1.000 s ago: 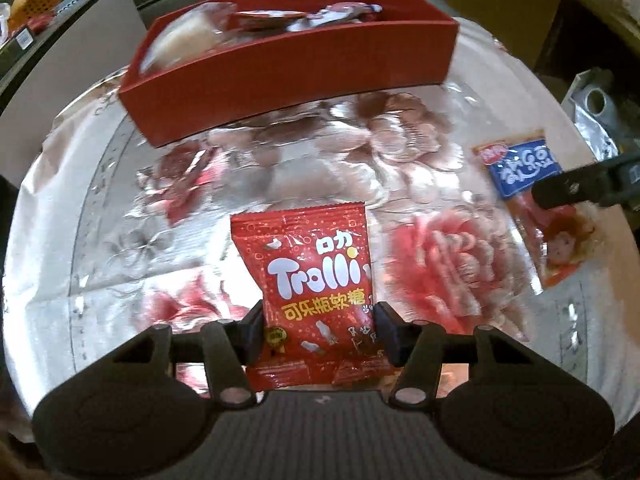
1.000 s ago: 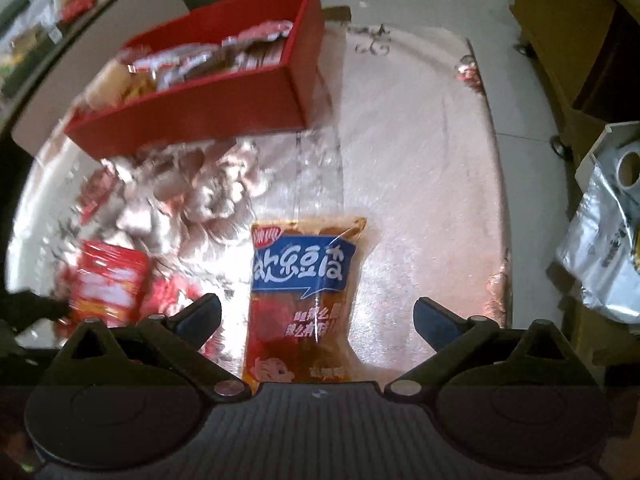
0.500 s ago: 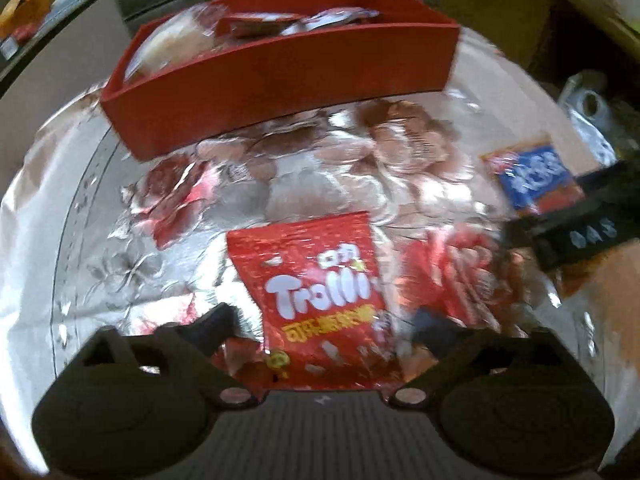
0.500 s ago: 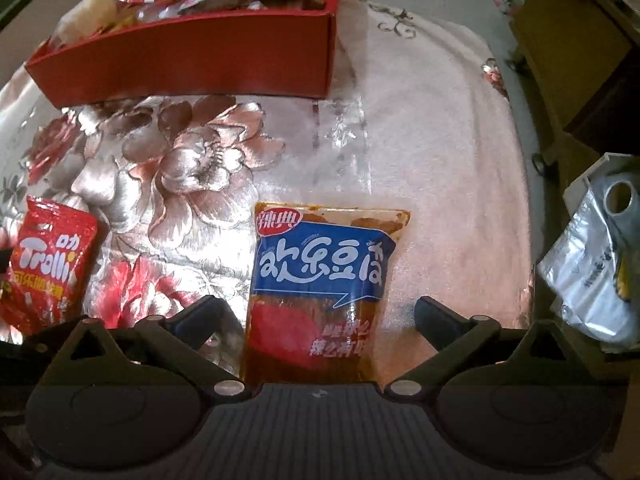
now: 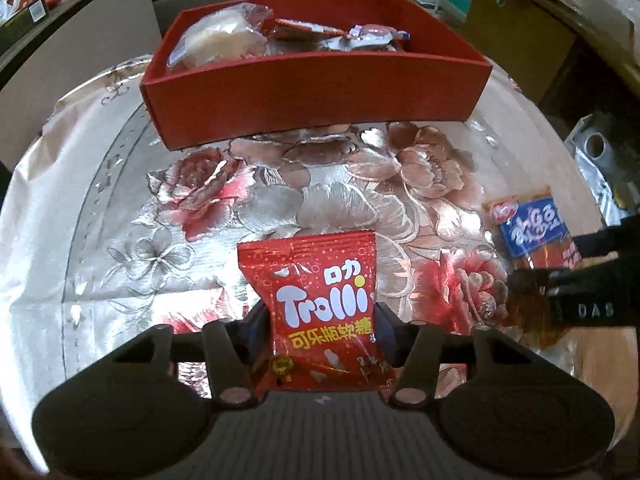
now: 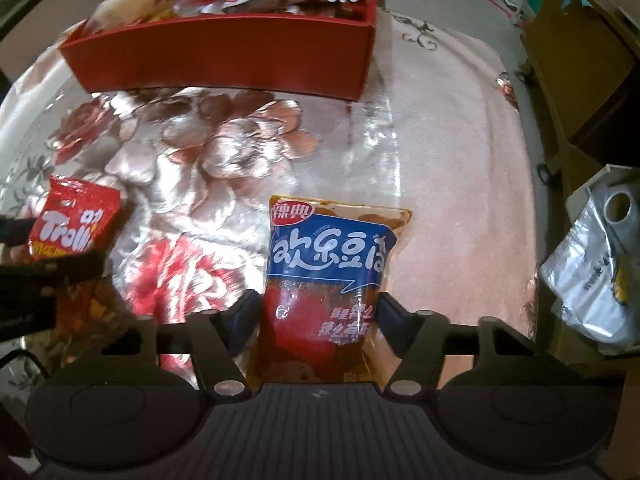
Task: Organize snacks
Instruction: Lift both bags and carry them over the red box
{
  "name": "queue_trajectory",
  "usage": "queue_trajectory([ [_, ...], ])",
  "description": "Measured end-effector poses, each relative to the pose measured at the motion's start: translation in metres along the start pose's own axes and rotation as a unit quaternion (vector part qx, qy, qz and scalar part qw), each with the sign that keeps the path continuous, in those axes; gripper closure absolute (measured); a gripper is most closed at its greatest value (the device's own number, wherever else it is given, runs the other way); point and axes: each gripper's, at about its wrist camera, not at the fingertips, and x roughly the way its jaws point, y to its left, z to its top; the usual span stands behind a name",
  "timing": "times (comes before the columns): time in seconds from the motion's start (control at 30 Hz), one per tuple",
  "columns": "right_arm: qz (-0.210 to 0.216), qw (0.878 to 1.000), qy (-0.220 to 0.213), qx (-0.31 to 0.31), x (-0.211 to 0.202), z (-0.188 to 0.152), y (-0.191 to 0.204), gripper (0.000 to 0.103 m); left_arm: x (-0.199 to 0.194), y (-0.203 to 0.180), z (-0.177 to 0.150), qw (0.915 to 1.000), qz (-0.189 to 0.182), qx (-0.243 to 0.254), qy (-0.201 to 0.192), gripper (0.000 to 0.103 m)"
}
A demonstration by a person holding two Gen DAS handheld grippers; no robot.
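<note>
Several snacks are already packed in the red box (image 5: 316, 92); two remain on the desk (image 6: 460, 168): the Trolli bag (image 5: 320, 312) being clamped by the left tongs (image 5: 320, 328), the blue pack (image 6: 332, 280) by the right tongs (image 6: 320, 316)

Both hand-held grippers (image 5: 320, 320) (image 6: 318, 312) now closing.

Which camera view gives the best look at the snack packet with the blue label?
The right wrist view: the blue-label packet lies central there, whole label readable, between the closing right gripper fingers. The left wrist view shows it only at the right edge, small and partly hidden behind that gripper.
</note>
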Motion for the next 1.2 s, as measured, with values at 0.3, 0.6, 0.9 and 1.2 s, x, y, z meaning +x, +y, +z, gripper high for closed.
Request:
queue_trajectory([
  [0.3, 0.021, 0.999, -0.046, 0.003, -0.025, 0.012, 0.015, 0.037, -0.02, 0.001, 0.007, 0.9993, -0.008, -0.004, -0.035, 0.057],
  [0.6, 0.05, 0.994, -0.097, 0.019, -0.048, 0.036, 0.017, 0.037, -0.036, 0.006, 0.023, 0.9972, -0.005, -0.008, -0.075, 0.057],
  [0.9, 0.068, 0.988, -0.135, 0.031, -0.061, 0.055, 0.014, 0.037, -0.046, 0.011, 0.041, 0.9947, -0.007, -0.012, -0.102, 0.057],
  [1.2, 0.071, 0.985, -0.153, 0.033, -0.067, 0.067, 0.018, 0.037, -0.058, 0.016, 0.051, 0.9917, -0.007, -0.019, -0.127, 0.057],
])
